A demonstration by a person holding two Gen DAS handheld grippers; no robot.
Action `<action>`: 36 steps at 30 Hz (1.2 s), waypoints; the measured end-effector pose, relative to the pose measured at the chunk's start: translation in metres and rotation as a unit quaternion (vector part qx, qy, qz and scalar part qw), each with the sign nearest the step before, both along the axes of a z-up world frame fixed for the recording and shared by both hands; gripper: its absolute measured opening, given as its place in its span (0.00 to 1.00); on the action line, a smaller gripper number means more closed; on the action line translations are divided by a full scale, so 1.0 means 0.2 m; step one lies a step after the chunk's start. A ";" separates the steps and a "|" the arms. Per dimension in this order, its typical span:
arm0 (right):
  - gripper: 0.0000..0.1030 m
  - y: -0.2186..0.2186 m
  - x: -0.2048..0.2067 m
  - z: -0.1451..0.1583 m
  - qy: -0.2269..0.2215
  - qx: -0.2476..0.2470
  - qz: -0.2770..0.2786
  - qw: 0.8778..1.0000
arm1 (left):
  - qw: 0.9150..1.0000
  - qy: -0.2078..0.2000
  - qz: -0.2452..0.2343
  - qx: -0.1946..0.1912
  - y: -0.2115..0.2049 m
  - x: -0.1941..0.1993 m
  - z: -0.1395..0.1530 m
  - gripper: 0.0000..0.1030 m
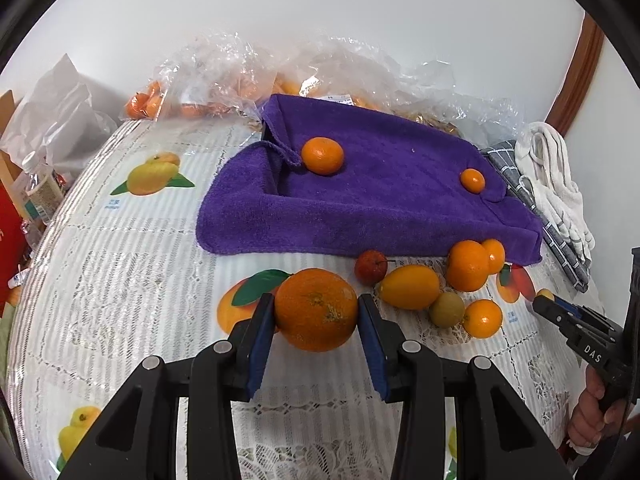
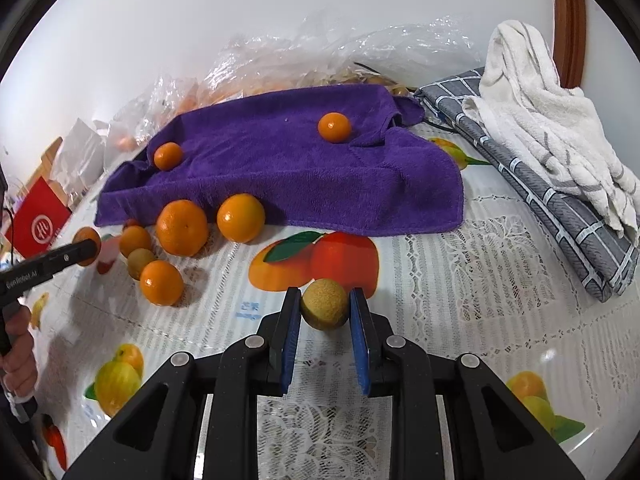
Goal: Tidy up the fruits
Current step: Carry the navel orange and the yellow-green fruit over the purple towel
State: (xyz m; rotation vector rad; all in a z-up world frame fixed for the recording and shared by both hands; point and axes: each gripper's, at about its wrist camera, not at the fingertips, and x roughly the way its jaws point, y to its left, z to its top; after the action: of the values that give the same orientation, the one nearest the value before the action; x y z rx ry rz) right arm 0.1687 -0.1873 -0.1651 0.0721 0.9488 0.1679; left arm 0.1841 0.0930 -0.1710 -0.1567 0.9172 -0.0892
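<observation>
My left gripper [image 1: 316,310] is shut on a large orange [image 1: 315,309] just above the table. My right gripper [image 2: 325,310] is shut on a small greenish-brown round fruit [image 2: 324,304]. A purple towel [image 1: 372,196] lies behind, with a mandarin [image 1: 322,155] at its left and a small orange [image 1: 472,180] at its right. In front of the towel sit loose fruits: a red one [image 1: 371,267], a yellow oval one [image 1: 409,287], an orange [image 1: 467,265], a green-brown one [image 1: 447,309] and a small orange [image 1: 482,318]. The right gripper shows at the left wrist view's right edge [image 1: 545,300].
The table carries a lace cloth with printed fruit [image 2: 480,280]. Clear plastic bags of oranges [image 1: 224,80] lie at the back. A grey checked cloth [image 2: 540,184] and a white towel [image 2: 540,120] lie at the right. A bottle [image 1: 38,184] and a red box [image 2: 38,220] stand at the left.
</observation>
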 end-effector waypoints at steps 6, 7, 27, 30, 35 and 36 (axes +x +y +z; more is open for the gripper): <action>0.23 0.04 -0.01 0.11 -0.022 -0.014 0.013 1.000 | 1.000 -0.001 0.003 -0.004 0.01 -0.01 0.06 0.38; 0.23 0.04 -0.01 0.13 -0.027 -0.018 0.015 0.999 | 1.000 -0.001 0.003 -0.004 0.01 -0.02 0.07 0.38; 0.23 0.04 0.05 0.37 -0.059 0.000 0.003 0.998 | 0.999 -0.037 0.006 -0.002 0.01 0.00 0.30 0.38; 0.23 0.03 0.07 0.40 -0.065 0.001 0.002 0.998 | 0.999 -0.041 0.005 -0.002 0.00 0.01 0.33 0.38; 0.23 0.04 0.10 0.44 -0.071 -0.002 0.006 0.997 | 0.999 -0.046 0.003 -0.004 -0.02 0.04 0.38 0.38; 0.23 0.04 0.10 0.44 -0.072 -0.002 0.008 0.997 | 0.999 -0.046 0.004 -0.005 -0.02 0.05 0.39 0.38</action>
State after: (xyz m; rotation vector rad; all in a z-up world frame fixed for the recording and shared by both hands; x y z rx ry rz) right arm 0.1891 -0.1797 -0.0769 0.0476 0.8065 0.1823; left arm 0.1932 0.0889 -0.0926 -0.1645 0.8241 -0.0928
